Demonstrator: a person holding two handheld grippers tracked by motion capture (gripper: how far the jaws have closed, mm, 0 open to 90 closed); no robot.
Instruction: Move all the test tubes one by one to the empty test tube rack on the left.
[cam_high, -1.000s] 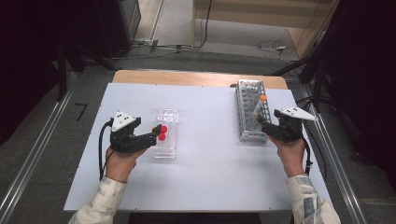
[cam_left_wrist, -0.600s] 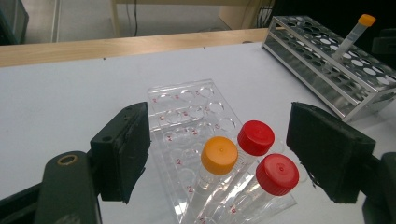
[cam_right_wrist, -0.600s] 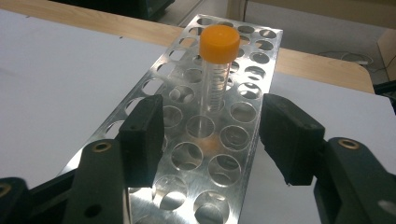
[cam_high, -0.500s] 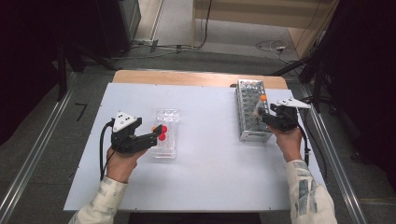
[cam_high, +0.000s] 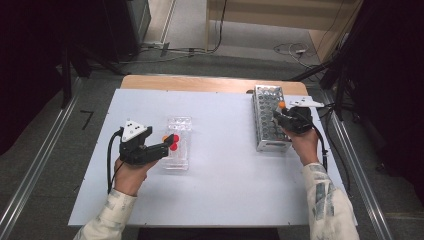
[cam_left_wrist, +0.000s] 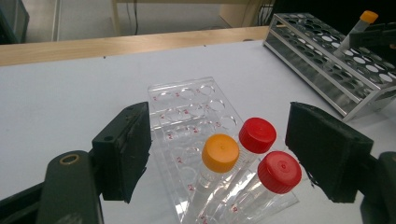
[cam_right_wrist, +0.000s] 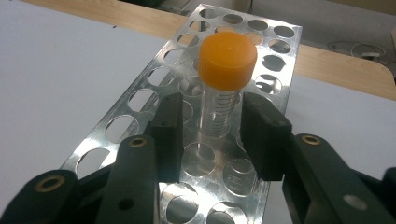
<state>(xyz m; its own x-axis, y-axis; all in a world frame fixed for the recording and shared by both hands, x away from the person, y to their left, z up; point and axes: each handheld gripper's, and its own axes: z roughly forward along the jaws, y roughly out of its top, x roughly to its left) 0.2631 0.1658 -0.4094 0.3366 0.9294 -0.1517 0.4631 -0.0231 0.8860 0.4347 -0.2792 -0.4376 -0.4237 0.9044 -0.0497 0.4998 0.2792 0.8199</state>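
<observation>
The left tongs (cam_left_wrist: 219, 154) are held wide apart over a clear plastic rack (cam_left_wrist: 187, 112) lying on the white desk (cam_left_wrist: 70, 88). Between the jaws, untouched by them, three tubes are seen: one orange-capped tube (cam_left_wrist: 220, 153) and two red-capped tubes (cam_left_wrist: 258, 135). A metal rack (cam_left_wrist: 327, 60) stands farther off at the right, with another orange-capped tube (cam_left_wrist: 362, 23) above it.

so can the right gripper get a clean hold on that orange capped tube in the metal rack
Probably yes: the right gripper has just been closing its jaws around the orange-capped tube, small gaps remain, and the metal rack has only empty holes beside it.
</observation>
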